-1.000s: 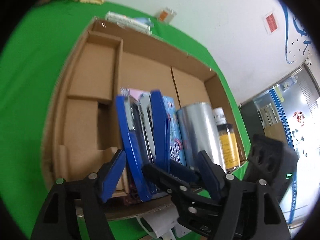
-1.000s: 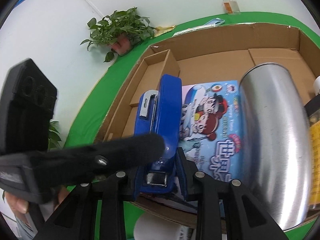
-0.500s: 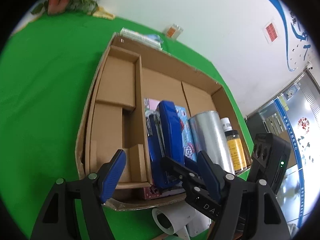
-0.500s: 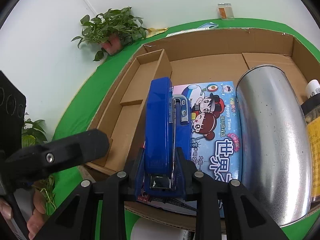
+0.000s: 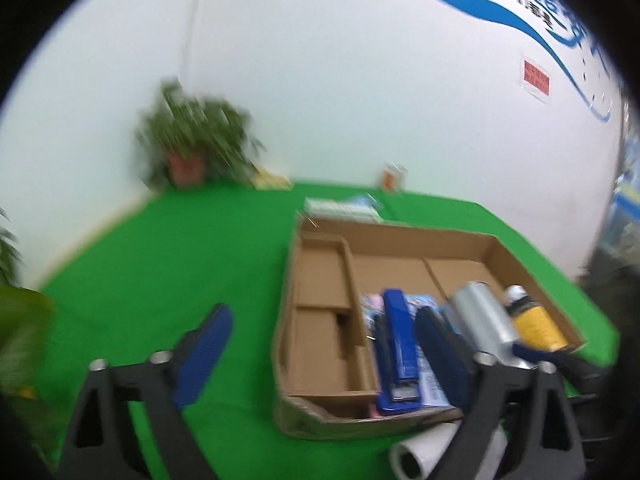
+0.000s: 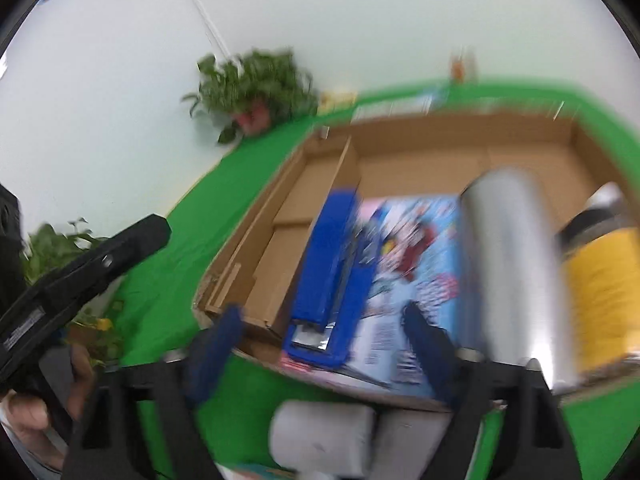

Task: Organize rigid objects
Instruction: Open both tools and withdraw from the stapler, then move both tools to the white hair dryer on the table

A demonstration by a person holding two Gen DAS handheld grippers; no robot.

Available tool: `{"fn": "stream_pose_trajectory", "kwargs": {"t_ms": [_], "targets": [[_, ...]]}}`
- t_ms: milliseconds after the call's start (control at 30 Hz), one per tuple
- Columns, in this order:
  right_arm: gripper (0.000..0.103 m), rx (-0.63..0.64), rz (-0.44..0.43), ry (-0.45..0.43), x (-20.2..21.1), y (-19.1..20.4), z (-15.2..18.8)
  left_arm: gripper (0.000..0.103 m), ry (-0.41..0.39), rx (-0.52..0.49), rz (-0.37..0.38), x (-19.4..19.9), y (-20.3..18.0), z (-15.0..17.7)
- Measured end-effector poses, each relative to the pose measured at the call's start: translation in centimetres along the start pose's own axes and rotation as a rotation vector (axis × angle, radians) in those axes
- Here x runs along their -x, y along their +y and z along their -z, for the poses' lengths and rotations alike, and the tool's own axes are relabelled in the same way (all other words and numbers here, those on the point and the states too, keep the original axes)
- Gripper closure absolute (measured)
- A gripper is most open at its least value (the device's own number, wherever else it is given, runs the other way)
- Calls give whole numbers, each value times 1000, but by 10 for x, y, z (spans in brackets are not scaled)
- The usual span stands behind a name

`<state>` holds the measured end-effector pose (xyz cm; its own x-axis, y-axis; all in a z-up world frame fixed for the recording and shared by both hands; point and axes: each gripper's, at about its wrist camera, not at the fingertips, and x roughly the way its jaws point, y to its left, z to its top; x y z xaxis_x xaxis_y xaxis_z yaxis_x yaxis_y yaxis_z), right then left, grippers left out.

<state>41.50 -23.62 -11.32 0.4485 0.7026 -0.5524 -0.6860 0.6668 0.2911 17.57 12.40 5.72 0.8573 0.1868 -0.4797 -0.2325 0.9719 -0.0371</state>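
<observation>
Since a second ago: released by the right gripper (image 6: pixel 320 344), stapler now lying free in the box; both grippers drawn back from the box, more wall and counter in view
Stapler (image 5: pixel 400 352): blue, lying lengthwise in the cardboard box (image 5: pixel 400 240), on top of the picture book; clear of every finger
Stapler, right view (image 6: pixel 328 272): just right of the box's inner divider, near end close to the front wall
Picture book (image 6: pixel 412 264): flat on the box floor, under the stapler and beside the silver can
Silver can (image 5: pixel 480 320): lying on its side in the box, between the book and the yellow-labelled jar (image 5: pixel 536 320)
Left compartments of the box: narrow cardboard sections, contents not discernible
Right gripper: fingers (image 6: pixel 216 344) opening wide, nothing between them, held just in front of the box's near edge
Left gripper (image 5: pixel 320 352): fingers (image 5: pixel 204 344) opening wide, nothing gripped; left finger over bare counter, right finger in front of the box's near corner
Person's hand (image 6: pixel 44 396): at the lower left of the right view, holding the left gripper's handle
White roll (image 5: pixel 424 452): on the counter just in front of the box
Counter (image 5: pixel 160 264): green cover, box toward its right part
Potted plant (image 5: pixel 192 148): at the far corner against the white wall, blurred
Small items behind the box: flat pale packet and a small clear holder with an orange card, too blurred to name
</observation>
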Motion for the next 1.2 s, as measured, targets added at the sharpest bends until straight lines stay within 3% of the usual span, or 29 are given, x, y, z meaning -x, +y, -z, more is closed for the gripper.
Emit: {"fn": "stream_pose_trajectory", "kwargs": {"t_ms": [33,133,167,200,233,267,300,367,400,433,467,567,933,1100,1200], "targets": [[9,37,53,-31,14,2,5,0,-11,-12,-8,7,-5,3],[9,66,166,-38,41,-1,18,0,5,3,28,18,-15,11],[9,65,179,-33,47,-4,22,5,18,6,35,21,-21,15],[16,66,189,-31,54,-6,27,17,25,4,43,24,-25,18],[26,73,197,-36,63,-8,32,68,45,1,53,24,-30,21],[54,81,217,-36,71,-10,37,100,97,2,63,20,-35,24],[65,84,238,-29,77,-11,40,98,145,21,66,17,-39,29],[63,78,284,-33,92,-16,48,95,166,26,90,21,-49,36],[46,84,306,-43,99,-16,52,86,180,8,94,22,-56,38],[30,90,307,-49,104,-16,56,44,198,-2,93,23,-61,40],[0,97,299,-62,114,-16,61,3,212,-4,86,24,-66,41],[1,96,291,-80,130,-20,68,1,131,24,90,41,-69,42],[1,56,251,-47,140,-36,85,1,205,40,86,42,-69,51],[1,73,164,-41,148,-32,96,1,268,28,39,40,-60,62],[1,86,61,10,147,-28,114,1,319,64,51,34,-45,72]]}}
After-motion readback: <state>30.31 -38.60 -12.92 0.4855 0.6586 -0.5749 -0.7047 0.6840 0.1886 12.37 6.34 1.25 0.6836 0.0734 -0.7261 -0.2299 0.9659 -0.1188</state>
